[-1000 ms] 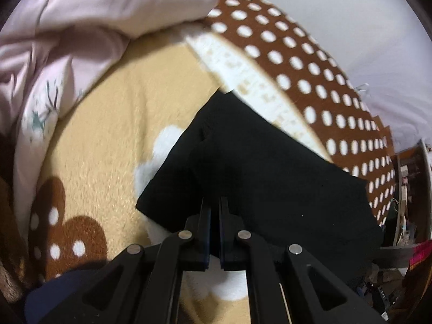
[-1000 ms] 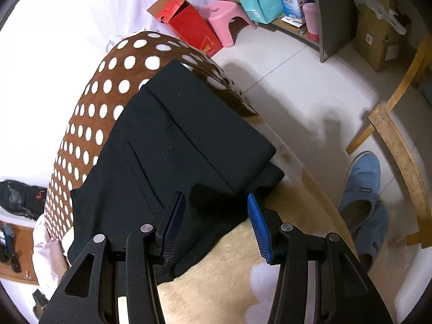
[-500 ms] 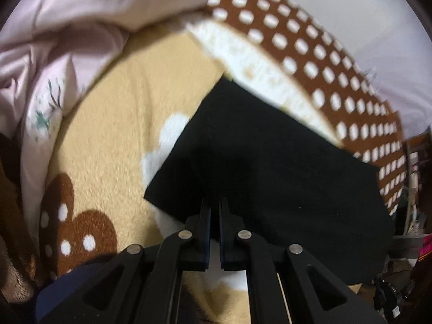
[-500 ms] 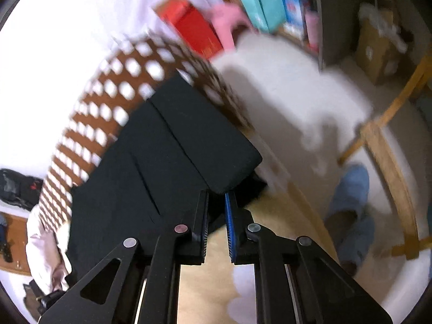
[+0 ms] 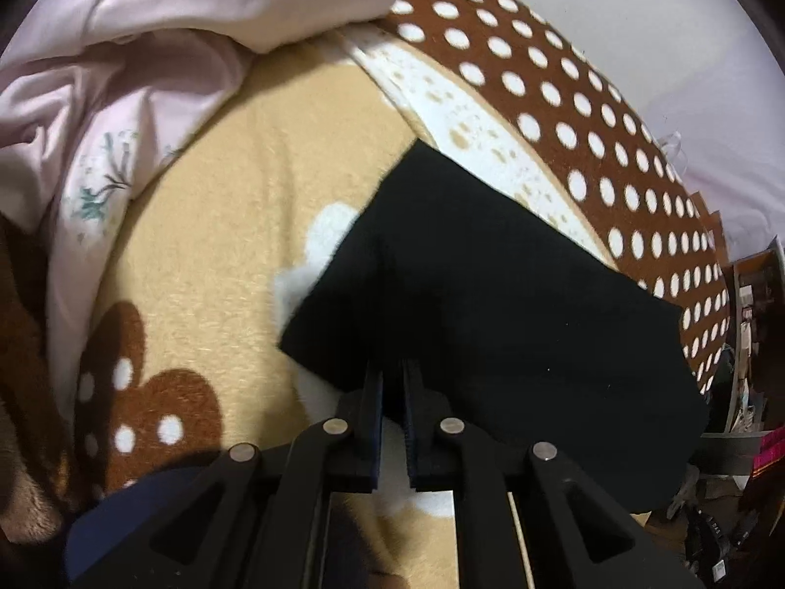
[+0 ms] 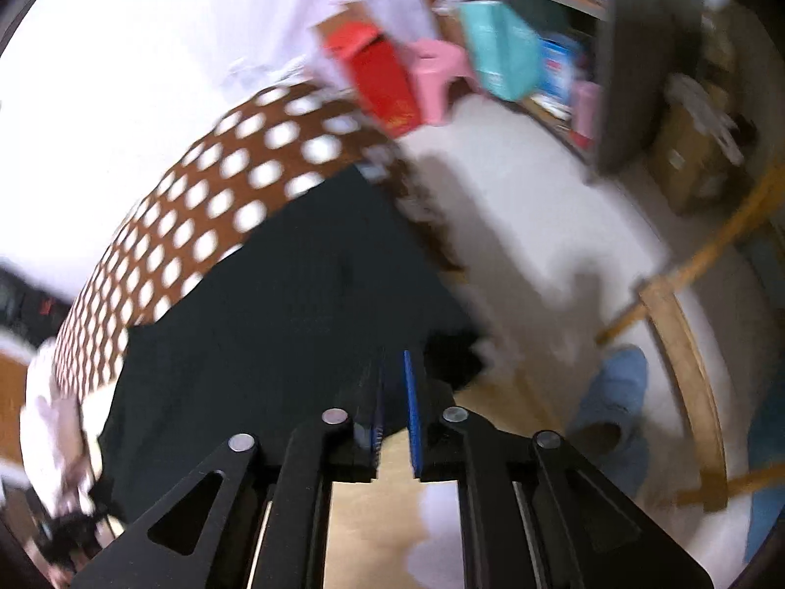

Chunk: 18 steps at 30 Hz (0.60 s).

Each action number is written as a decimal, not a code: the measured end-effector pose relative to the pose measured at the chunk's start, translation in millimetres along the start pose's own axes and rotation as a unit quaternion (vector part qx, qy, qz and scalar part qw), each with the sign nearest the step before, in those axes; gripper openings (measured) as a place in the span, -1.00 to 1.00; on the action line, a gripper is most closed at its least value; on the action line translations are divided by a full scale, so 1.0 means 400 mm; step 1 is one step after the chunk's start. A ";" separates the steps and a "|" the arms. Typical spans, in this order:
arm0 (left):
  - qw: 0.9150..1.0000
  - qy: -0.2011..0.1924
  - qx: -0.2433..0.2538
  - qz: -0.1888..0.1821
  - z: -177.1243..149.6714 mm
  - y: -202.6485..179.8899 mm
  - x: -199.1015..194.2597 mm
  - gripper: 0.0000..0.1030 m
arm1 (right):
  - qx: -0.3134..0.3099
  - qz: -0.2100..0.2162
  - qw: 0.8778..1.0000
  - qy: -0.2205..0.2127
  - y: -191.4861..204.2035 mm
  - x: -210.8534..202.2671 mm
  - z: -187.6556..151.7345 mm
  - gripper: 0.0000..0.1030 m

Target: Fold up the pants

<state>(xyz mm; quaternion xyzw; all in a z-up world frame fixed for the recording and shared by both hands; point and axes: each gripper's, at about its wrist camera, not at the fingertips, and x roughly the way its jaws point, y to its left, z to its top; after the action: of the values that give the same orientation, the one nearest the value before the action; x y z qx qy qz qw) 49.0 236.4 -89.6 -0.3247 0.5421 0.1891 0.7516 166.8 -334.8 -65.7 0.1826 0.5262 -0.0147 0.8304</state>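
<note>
Blanket (image 5: 206,255) first: tan fleece with brown-and-white patches and a polka-dot border (image 5: 579,98), spread over what I take to be a bed. On it, toward the far right edge in my left view, lie the black pants (image 5: 490,304), already doubled into a compact slab. A heap of pale pink bedding (image 5: 147,24) sits far left, well apart from them.

My left tongs (image 5: 391,383) are narrowed to a slit on the near edge of the pants; dark cloth seems to sit in that slit, so I judge them pinched on the hem. My right tongs (image 6: 392,383) are equally narrow at the near edge of the pants (image 6: 274,324), with black fabric apparently between the blue pads (image 6: 411,392).

Risks from here, as I read it — the pants lie close to the bed's edge, above the floor (image 6: 530,226), so a lift or drag to the right could tip the stack off. Thick layered cloth may also slip one layer out of a shallow pinch, and the fold would splay. Uneven pulling between my two hands would skew the slab.

Only the right view shows the drop: floor, blue slippers (image 6: 613,392), a red box (image 6: 382,83), a pink stool (image 6: 436,73) — though it is smeared by motion. Only the left view shows the free blanket area for laying the next fold.
</note>
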 end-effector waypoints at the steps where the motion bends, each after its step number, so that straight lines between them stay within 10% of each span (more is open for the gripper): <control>1: 1.000 -0.005 0.000 -0.003 0.003 0.009 -0.010 -0.79 | -0.033 0.011 0.999 0.006 0.044 0.012 -0.009 -0.78; 6: 0.998 -0.058 0.038 0.010 0.067 0.006 -0.063 -0.74 | -0.105 0.067 0.991 0.037 0.185 0.069 -0.056 -0.67; 9: 0.997 -0.048 0.063 -0.021 0.120 -0.015 -0.024 -0.37 | -0.124 0.086 0.987 0.051 0.229 0.094 -0.079 -0.61; 18: 0.986 -0.023 0.166 0.022 0.194 -0.098 0.165 -0.26 | -0.135 0.084 0.985 0.070 0.232 0.122 -0.092 -0.60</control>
<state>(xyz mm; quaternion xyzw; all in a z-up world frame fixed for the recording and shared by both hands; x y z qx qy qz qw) 150.3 257.7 -124.9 -0.1787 0.5557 0.1201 0.8030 176.6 -228.2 -96.0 0.1133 0.5631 0.1392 0.8066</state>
